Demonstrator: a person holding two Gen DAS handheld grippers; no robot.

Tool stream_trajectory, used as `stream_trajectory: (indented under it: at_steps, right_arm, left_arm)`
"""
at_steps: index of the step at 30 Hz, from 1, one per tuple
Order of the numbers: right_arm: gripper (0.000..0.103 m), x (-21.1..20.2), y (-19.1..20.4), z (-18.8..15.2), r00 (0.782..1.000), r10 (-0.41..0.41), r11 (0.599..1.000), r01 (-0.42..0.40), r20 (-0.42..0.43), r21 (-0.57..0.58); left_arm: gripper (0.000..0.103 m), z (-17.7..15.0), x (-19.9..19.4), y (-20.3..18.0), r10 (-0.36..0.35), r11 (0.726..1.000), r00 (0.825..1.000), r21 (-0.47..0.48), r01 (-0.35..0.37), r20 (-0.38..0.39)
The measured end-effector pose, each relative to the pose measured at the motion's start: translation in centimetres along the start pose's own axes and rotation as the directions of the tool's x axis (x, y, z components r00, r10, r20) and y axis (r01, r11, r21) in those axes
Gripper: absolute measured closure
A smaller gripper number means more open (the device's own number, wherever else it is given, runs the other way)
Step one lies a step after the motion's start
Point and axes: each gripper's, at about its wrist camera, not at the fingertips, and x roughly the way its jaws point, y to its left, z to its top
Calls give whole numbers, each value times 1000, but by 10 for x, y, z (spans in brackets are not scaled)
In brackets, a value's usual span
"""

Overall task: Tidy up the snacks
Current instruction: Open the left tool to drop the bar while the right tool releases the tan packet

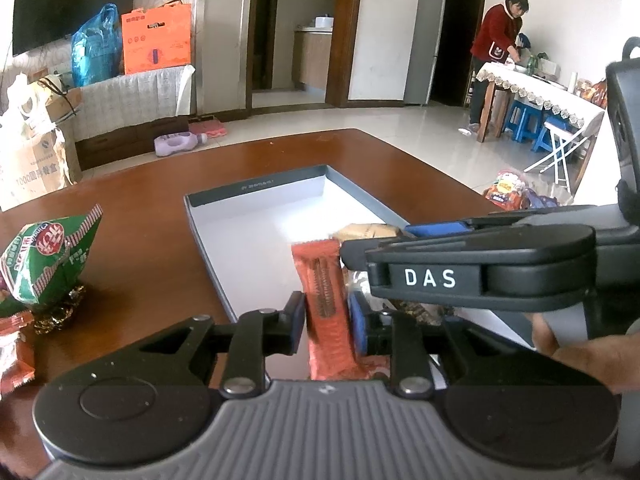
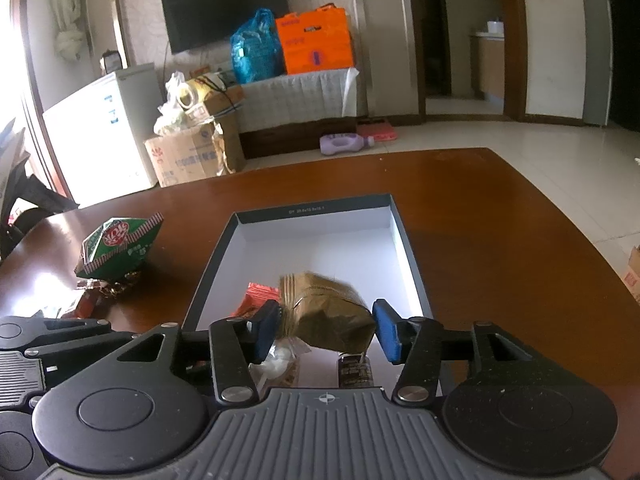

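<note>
- A shallow grey-walled box (image 2: pixel 404 240) with a white floor is seen lying on the brown table (image 2: pixel 480 208), its long axis running away from both cameras toward the table's far edge.
- The left gripper (image 1: pixel 326 322) is held over the box's near end, and an orange snack bar (image 1: pixel 326 300) stands between its jaws with its long axis pointing away along the fingers. The blue pads are seen just beside the wrapper's two sides; the jaws are judged to be parted, since a thin gap shows on the left.
- The right gripper (image 2: pixel 326 328) is held over the same near end, just beside the left one. A brown packet (image 2: pixel 328 312) lies between its jaws, tilted, its long axis crosswise; the right pad stands clear of it, so the jaws are taken as apart.
- Both snacks are judged to be in release over the box, near other wrapped pieces on its floor.
- A green snack bag (image 2: pixel 120 250) and small packets are left by the table's left edge, nearer the left hand.
</note>
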Motion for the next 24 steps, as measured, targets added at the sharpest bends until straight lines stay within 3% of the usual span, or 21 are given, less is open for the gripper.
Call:
stream_trajectory:
  at_steps: [5, 7, 19, 24]
  right_arm:
    - [50, -2, 0, 0, 1000, 1, 1000, -1, 10, -1]
    - [50, -4, 0, 1, 1000, 1, 1000, -1, 20, 2]
    - [50, -20, -2, 8, 994, 24, 999, -28, 107, 36]
    - [49, -13, 4, 8, 998, 11, 1000, -11, 63, 10]
  left_arm:
    - [59, 2, -1, -2, -17, 1000, 1000, 2, 17, 5]
    - [48, 2, -3, -3, -26, 1000, 1000, 7, 26, 17]
    - [48, 3, -15, 7, -13, 1000, 999, 1, 13, 38]
    - [48, 1, -22, 13, -12, 1000, 999, -1, 12, 41]
